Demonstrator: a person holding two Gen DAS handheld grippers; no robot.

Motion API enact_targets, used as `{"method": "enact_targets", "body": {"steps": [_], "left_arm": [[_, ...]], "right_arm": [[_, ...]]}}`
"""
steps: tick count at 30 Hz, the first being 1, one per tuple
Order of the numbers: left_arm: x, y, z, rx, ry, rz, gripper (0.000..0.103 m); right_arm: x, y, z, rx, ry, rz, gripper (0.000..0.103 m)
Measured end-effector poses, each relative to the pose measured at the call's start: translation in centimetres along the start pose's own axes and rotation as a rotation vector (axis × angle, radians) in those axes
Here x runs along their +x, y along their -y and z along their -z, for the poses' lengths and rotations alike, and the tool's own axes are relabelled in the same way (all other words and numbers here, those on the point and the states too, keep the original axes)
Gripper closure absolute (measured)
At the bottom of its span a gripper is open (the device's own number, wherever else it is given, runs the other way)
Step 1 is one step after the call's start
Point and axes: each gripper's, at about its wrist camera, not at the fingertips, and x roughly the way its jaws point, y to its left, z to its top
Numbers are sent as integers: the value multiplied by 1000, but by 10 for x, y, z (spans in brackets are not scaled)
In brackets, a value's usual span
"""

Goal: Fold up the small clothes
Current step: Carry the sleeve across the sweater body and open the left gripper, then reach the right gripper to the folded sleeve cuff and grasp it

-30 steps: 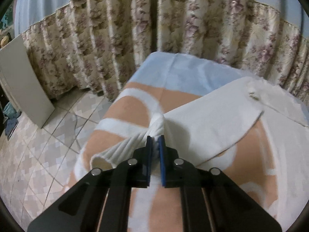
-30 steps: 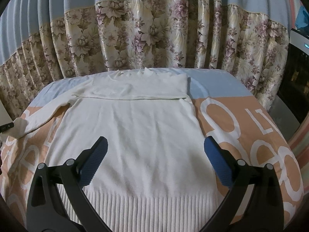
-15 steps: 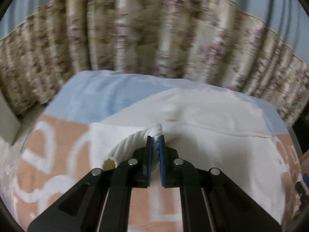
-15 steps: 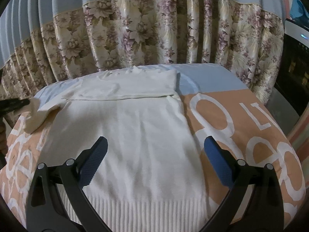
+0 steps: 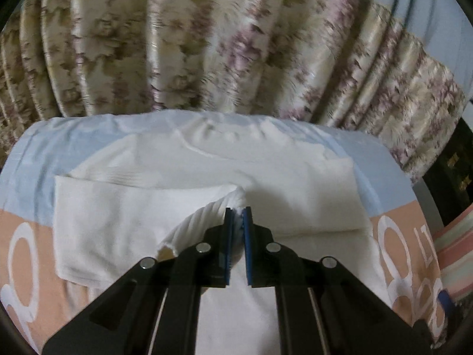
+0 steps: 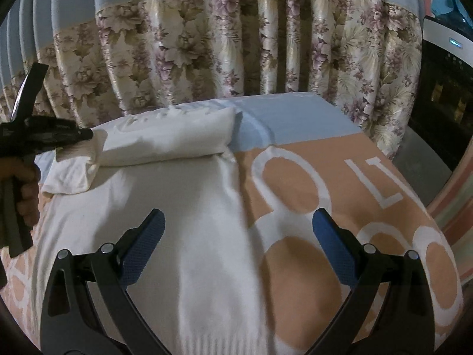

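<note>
Your left gripper [image 5: 237, 217] is clamped on the ribbed cuff [image 5: 204, 222] of the sweater [image 6: 183, 236], holding that sleeve lifted over the sweater's chest. The sweater lies flat on the bed [image 6: 340, 195], collar toward the curtain [image 6: 207, 59] (its other sleeve already lies folded across). Your right gripper [image 6: 238, 230] hangs wide apart and empty above the sweater's lower right side, touching nothing.
</note>
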Motion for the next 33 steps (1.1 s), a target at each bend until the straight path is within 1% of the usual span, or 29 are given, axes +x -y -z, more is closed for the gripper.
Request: {"method": "enact_targets", "body": {"steps": [3,4,5,6,7,8,11,14,17,20,23,26,28,33], "left_arm": [[9,7,10,13,-18,7,95],[12,6,14,0,-26,17,91],[11,4,17,-9,-30,31,72],[9,3,20,-15,-25,38,56],[1,1,24,-20,13,25,25],[-7,-2,26,-23,49,11,18],[-20,-11,27,-23,74,18,18],[-37,-31,28,-17,110,-26,18],[-52,-65,35,-43,139,-77,18],[-57,-101,46,-94,127,-122,18],[-58,-129,59,-139,109,-152,18],[-59,-144,72,-164,98,-159,18],[-59,-150,78,-171,93,-159,18],[-54,-152,86,-181,85,-139,18]], "right_arm": [[9,5,-5,-9,1,12,3],[12,6,-7,-10,0,14,3],[15,7,-8,-10,-1,17,3],[16,8,-9,-9,-1,17,3],[18,7,-10,-10,-2,16,3],[19,6,-11,-11,-2,16,3],[26,0,-14,-23,-6,8,3],[34,-13,-19,-43,-10,-13,3],[41,-33,-28,-71,-1,-50,3],[47,-55,-36,-101,4,-98,3],[53,-84,-42,-141,12,-142,3],[54,-107,-45,-167,19,-161,3],[54,-117,-43,-180,26,-148,3],[57,-119,-35,-198,7,-144,3]]}}
